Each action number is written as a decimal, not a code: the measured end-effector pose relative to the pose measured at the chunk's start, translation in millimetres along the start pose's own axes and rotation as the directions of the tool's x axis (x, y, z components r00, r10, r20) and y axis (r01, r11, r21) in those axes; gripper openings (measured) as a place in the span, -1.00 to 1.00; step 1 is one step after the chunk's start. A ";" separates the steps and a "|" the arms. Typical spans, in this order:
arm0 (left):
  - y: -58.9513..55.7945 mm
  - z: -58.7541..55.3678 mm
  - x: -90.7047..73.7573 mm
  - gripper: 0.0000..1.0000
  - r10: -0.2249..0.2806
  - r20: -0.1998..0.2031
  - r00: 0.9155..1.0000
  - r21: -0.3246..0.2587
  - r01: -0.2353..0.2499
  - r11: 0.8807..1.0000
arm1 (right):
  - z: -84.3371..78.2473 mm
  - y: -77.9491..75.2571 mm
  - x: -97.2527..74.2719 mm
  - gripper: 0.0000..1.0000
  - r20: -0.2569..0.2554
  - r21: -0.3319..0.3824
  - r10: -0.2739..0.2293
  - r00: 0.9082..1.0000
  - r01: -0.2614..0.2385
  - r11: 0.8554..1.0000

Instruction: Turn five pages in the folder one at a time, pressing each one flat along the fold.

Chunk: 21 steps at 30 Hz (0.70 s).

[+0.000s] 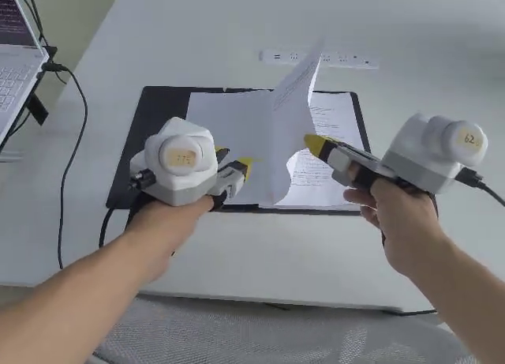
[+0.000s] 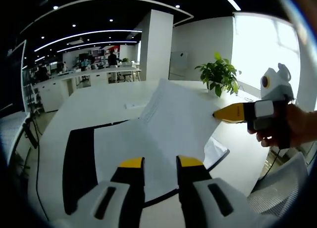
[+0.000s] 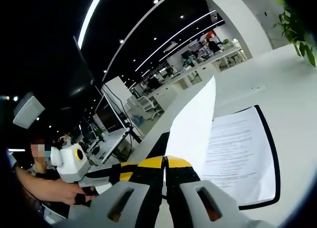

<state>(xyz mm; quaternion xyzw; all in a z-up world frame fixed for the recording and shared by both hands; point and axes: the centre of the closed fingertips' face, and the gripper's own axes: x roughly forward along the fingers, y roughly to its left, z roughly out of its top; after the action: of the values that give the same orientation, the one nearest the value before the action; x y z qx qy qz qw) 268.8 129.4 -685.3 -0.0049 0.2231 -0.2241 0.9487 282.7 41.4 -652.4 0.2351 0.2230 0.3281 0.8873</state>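
- On the bench, the open black folder's print is too small to read.
- Your right gripper clamps the raised page's edge.
- Your left gripper hovers above the left leaf, jaws apart.

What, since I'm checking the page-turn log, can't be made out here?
Printed text on the right-hand page: too small to read, head view.
Lower fold of the folder: hidden behind the lifted page, head view.
The laptop: cut off by the left edge, head view.
Pages already turned: no count visible.
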 end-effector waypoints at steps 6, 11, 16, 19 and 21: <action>25.6 -7.7 -32.3 -0.48 0.020 -0.021 1.000 -0.022 -0.020 1.000 | -12.1 26.8 26.0 -1.00 -0.037 -0.009 0.052 0.998 -0.052 0.999; 45.0 -11.1 -60.7 -0.44 0.035 -0.028 0.999 -0.041 -0.037 0.998 | -24.6 45.1 46.5 -1.00 -0.071 -0.009 0.080 0.994 -0.081 0.997; 64.0 -10.7 -83.0 -0.46 0.067 -0.017 0.998 -0.067 -0.068 0.995 | -44.7 58.2 67.6 -1.00 -0.124 -0.013 0.096 0.988 -0.099 0.995; 73.7 -12.8 -92.2 -0.47 0.085 -0.017 0.996 -0.077 -0.086 0.993 | -59.6 61.5 79.7 -1.00 -0.166 -0.041 0.085 0.982 -0.093 0.995; 79.0 -14.9 -98.2 -0.48 0.098 -0.016 0.995 -0.086 -0.099 0.991 | -66.9 65.8 88.0 -1.00 -0.177 -0.030 0.093 0.980 -0.100 0.995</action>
<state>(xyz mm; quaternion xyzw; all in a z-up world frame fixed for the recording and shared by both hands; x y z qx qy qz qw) 217.2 243.8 -666.0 -0.0335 0.2383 -0.1671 0.9561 274.8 164.4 -689.4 0.1985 0.2820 0.3945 0.8517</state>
